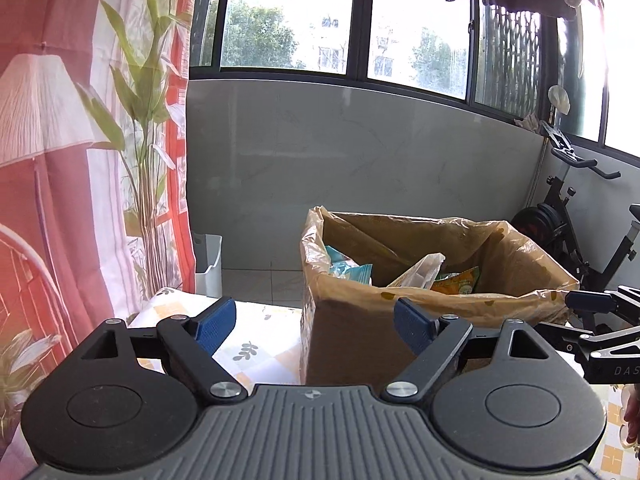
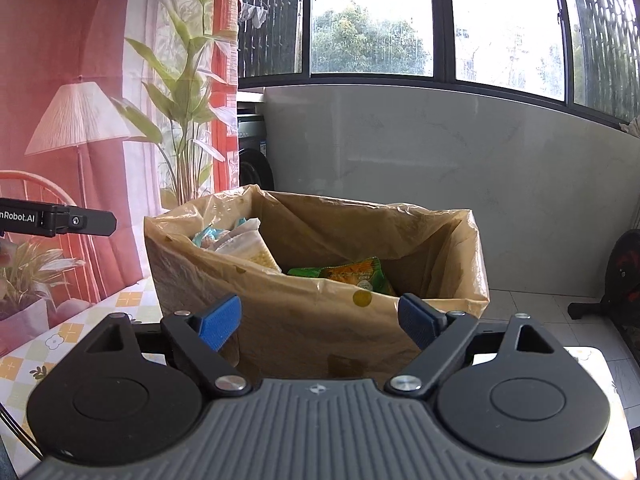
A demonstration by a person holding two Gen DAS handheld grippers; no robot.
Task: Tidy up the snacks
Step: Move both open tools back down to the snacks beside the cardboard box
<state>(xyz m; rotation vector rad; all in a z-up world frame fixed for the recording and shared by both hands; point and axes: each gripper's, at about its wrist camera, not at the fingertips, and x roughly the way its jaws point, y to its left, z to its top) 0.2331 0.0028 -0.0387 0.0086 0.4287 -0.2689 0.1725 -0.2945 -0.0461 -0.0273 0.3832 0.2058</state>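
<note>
I get bright daylight through the dark-framed windows [image 1: 360, 40], blown out white at upper right in my left view. The fisheye bends frames and red printed curtain [image 2: 60, 80] at the edges. Focus is sharp, shadows soft.

One cardboard box [image 2: 304, 332] lined with one tan plastic bag [image 2: 460, 248] stands just ahead of the right gripper [image 2: 320, 318]. Inside it, at least three snack packets show: one green-and-orange [image 2: 352, 274], one pale clear one [image 2: 248, 250], one light blue [image 2: 206, 236]. Two grippers, one table [image 2: 60, 344]
</note>
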